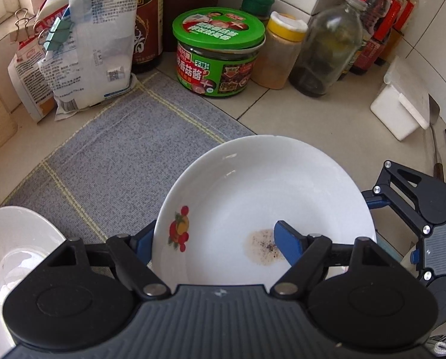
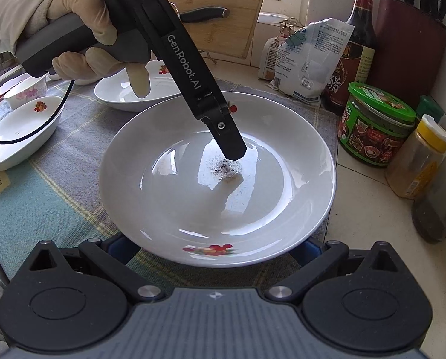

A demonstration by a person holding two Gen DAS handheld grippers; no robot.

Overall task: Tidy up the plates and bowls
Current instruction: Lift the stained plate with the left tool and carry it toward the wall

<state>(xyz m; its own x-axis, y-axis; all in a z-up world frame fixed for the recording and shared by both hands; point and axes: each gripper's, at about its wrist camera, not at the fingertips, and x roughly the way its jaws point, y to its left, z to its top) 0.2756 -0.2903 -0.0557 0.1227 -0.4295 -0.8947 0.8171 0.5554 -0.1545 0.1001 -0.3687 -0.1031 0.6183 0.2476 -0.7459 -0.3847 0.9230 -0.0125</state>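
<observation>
While the left gripper [image 1: 212, 233] pinches the plate [image 1: 253, 179] wall, one finger inside, one underneath | step: plate held just over the cloth [image 1: 118, 155], looks mid-carry | right gripper [image 2: 214, 246]: jaws spread, tips hidden under the near rim, can't tell if gripping | next: probably a level set-down on another plate [image 2: 124, 95] | round, no long axis, faces up

- Ahead of my claws, a pale tiled counter [image 1: 297, 110] meets a white tiled wall [image 1: 432, 30].
- A grey woven mat [image 1: 127, 155] covers the counter beneath me.
- Far ahead, daylight enters at a window sill [image 2: 272, 18]; a wooden board [image 2: 223, 9] leans there.
</observation>
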